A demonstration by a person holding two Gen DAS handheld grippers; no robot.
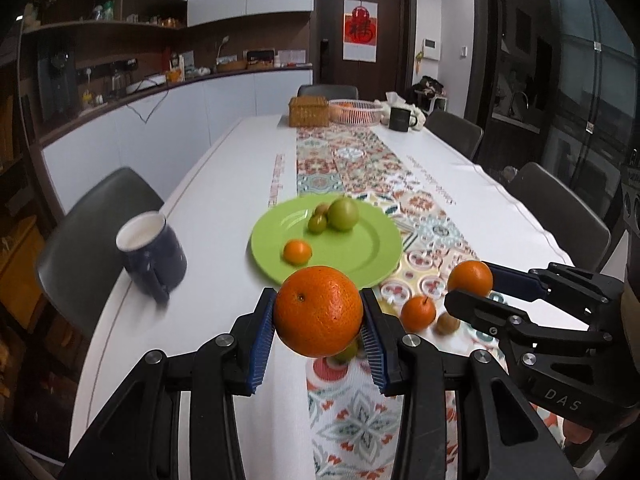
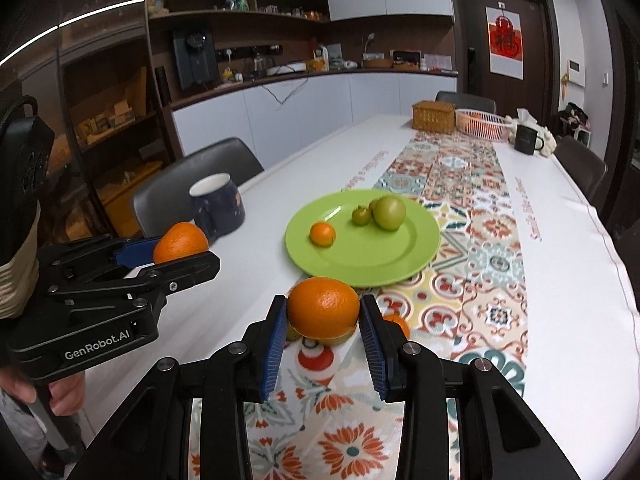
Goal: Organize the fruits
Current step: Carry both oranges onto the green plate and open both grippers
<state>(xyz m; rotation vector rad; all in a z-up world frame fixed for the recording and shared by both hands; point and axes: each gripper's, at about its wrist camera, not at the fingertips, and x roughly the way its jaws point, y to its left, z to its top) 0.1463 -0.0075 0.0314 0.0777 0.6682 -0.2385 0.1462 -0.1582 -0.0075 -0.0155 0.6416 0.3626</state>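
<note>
A long table (image 1: 224,208) under a white cloth carries everything. A patterned runner (image 1: 352,160) lies down its middle, and a green plate (image 1: 360,256) sits partly on that runner. Left of the plate stands a dark blue mug (image 1: 154,258) at the table's edge. On the runner just nearer than the plate lie a small orange (image 1: 418,314) and a brownish fruit (image 1: 447,323). Far beyond the plate are a wicker box (image 1: 309,111), a pink basket (image 1: 354,112) and a dark mug (image 1: 401,119).

Green plate (image 1: 376,256): glossy, smooth. Large orange (image 1: 318,316) just before it: dimpled, slightly shiny rind. Table runner (image 1: 352,420) beneath the plate: patterned matt woven cloth.
</note>
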